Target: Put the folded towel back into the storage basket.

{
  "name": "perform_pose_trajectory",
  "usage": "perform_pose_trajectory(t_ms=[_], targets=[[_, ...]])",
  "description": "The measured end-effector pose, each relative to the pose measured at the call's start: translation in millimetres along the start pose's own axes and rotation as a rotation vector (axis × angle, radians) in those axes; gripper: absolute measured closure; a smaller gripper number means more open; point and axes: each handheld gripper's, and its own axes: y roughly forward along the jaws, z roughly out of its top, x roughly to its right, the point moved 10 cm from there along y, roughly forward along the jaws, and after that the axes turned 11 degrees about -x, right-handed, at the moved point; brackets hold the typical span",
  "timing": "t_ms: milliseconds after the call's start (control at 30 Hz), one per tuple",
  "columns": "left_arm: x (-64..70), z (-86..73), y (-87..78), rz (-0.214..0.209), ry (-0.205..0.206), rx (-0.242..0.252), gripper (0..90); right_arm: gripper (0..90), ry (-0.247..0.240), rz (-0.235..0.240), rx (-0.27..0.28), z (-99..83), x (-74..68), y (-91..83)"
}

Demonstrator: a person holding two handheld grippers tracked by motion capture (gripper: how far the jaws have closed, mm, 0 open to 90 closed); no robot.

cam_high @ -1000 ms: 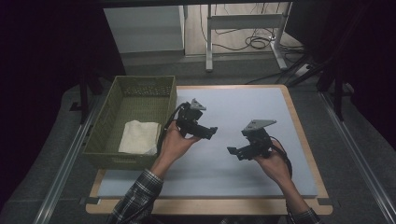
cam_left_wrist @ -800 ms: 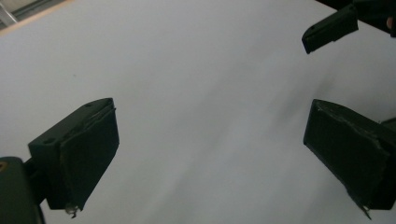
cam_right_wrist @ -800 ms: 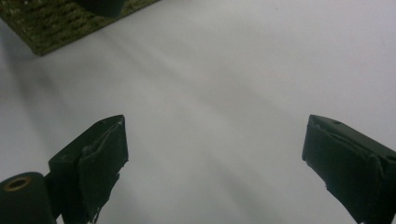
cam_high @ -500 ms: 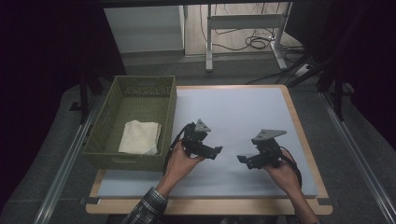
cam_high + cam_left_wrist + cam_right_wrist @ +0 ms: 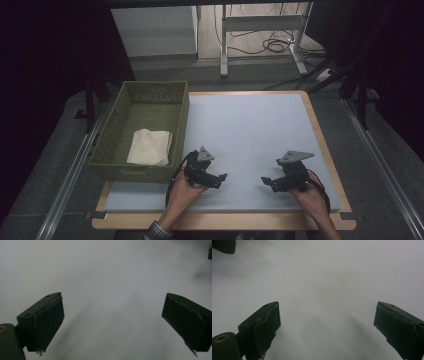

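Your left gripper (image 5: 221,177) and right gripper (image 5: 265,181) low over the white mat (image 5: 255,130), jaws wide apart, holding nothing, folded cloth (image 5: 149,146) in green basket (image 5: 116,145).

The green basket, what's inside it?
Inside the green basket lies one folded pale cloth, toward the near end. The floor farther back looks bare. Whatever is beneath the cloth is covered, so I cannot tell.

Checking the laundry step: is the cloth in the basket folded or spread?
Folded: the white cloth lies as a compact rectangle on the floor of the green basket.
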Motion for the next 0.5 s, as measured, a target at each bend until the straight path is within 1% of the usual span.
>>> perform_pose_trajectory(t_ms=[100,133,200,300,333,367,400,500], targets=[[4.2,-7.4,4.4,0.032,0.024,-0.025,4.3,7.1,-0.002,-0.012,-0.009,-6.8,1.3,2.9],[6.1,-10.2,6.5,0.036,0.031,-0.032,4.2,7.1,-0.004,-0.018,-0.013,-8.4,1.5,3.6],[8.8,-14.1,9.4,0.026,0.025,-0.039,4.1,7.1,-0.013,-0.042,-0.023,-12.6,3.5,5.4],[9.2,-19.2,14.7,0.03,0.021,-0.048,3.9,7.1,-0.005,-0.037,-0.034,-17.9,3.8,8.2],[9.0,-19.0,14.2,0.043,0.025,-0.046,3.7,7.1,-0.007,-0.039,-0.035,-18.4,4.0,8.5],[9.1,-18.9,14.5,0.047,0.028,-0.045,4.1,7.0,-0.009,-0.046,-0.036,-18.5,4.0,8.3],[8.9,-19.8,15.1,0.049,0.031,-0.058,4.2,7.0,-0.008,-0.05,-0.041,-18.9,4.0,8.9],[9.5,-19.9,16.0,0.044,0.023,-0.061,3.3,6.9,-0.012,-0.055,-0.044,-19.1,3.6,9.4]])
